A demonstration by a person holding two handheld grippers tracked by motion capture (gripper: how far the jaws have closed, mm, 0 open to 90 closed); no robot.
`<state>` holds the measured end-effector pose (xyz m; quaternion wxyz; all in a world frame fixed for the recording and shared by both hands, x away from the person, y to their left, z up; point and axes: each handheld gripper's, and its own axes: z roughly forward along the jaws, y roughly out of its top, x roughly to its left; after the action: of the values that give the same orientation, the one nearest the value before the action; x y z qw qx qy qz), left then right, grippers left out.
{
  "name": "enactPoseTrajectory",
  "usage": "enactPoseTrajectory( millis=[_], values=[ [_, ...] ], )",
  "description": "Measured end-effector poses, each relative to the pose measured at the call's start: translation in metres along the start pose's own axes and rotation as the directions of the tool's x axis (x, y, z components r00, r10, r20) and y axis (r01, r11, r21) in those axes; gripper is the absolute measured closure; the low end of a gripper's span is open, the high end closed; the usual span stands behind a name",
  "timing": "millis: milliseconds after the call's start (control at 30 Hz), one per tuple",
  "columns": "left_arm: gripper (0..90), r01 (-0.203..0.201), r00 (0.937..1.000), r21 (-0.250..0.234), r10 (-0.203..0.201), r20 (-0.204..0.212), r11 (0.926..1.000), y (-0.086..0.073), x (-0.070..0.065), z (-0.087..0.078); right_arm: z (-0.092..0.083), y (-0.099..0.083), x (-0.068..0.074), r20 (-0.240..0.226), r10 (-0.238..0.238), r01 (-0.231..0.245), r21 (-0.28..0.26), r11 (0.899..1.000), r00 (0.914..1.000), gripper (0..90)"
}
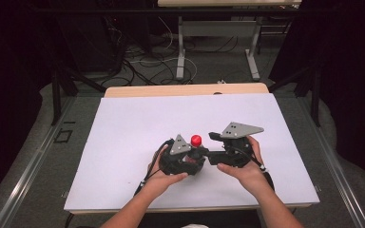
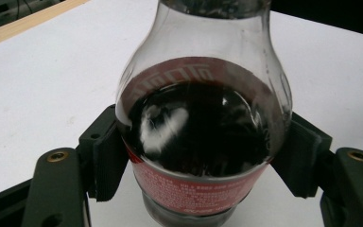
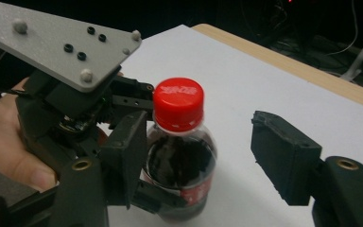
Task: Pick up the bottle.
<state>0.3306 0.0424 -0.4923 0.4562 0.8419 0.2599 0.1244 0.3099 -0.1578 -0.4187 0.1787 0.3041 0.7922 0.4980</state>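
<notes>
A small cola bottle (image 1: 196, 141) with a red cap (image 3: 178, 103) stands upright on the white table (image 1: 123, 142), near the middle front. My left gripper (image 1: 196, 156) is shut on its body. In the left gripper view the black pads (image 2: 105, 161) press both sides of the bottle (image 2: 203, 132), just above the red label. My right gripper (image 1: 213, 146) comes in from the right at cap height, open. In the right gripper view its left jaw stands close beside the bottle's neck and its right jaw is well clear of the cap.
A hand (image 3: 9, 142) holds the left gripper, whose grey plate (image 3: 61, 42) sits left of the cap. The table's wooden far edge (image 1: 185, 89) lies beyond the white sheet. Cables (image 1: 147, 61) and table legs (image 1: 180, 52) lie on the floor behind.
</notes>
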Motion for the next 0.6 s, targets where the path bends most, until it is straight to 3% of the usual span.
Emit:
enactPoseTrajectory(
  millis=[67,467,600],
  values=[
    [29.8,-0.005,0.9999,-0.017,0.004,-0.009,0.9998,-0.002,-0.002,0.002,0.002,0.001,0.002,0.001,-0.01,0.01,0.0,1.0,0.9999,41.0],
    [29.8,-0.005,1.0,-0.007,0.005,0.002,1.0,-0.006,-0.005,0.001,0.015,0.004,0.015,0.022,-0.049,0.049,-0.007,0.999,0.9985,49.4],
    [29.8,-0.002,1.0,-0.008,0.002,0.006,1.0,-0.006,-0.006,0.001,0.019,0.004,0.017,0.036,-0.033,0.034,-0.014,0.999,0.9988,52.2]
  ],
)
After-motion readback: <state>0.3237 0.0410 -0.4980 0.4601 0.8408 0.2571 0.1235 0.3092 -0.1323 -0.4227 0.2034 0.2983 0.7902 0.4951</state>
